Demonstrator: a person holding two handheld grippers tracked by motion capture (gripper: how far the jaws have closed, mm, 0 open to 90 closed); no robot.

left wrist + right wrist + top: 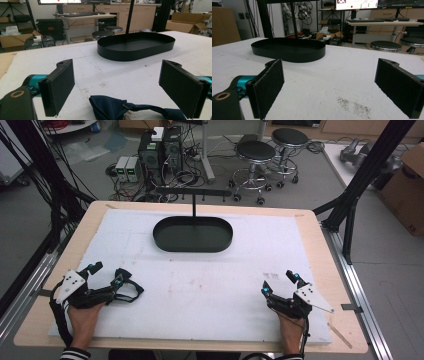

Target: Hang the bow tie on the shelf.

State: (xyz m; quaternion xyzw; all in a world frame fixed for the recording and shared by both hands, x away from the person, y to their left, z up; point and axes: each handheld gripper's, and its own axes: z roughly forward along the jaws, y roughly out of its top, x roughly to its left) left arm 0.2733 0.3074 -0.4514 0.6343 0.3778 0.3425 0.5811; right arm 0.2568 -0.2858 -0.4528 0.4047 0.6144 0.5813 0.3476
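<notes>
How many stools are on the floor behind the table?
2. One stool stands just past the table's far edge, behind the black tray; the other stool is beside it, farther back and to the right. More may be hidden out of frame.

Navy, perhaps black, bow tie (130, 108); black tray (193, 234); white mat (210, 285).

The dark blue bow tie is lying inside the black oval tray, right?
No. The dark blue bow tie lies on the white table cover, between the open jaws of the left gripper. The black oval tray sits farther back, with no bow tie in it, as the left gripper view shows.
</notes>
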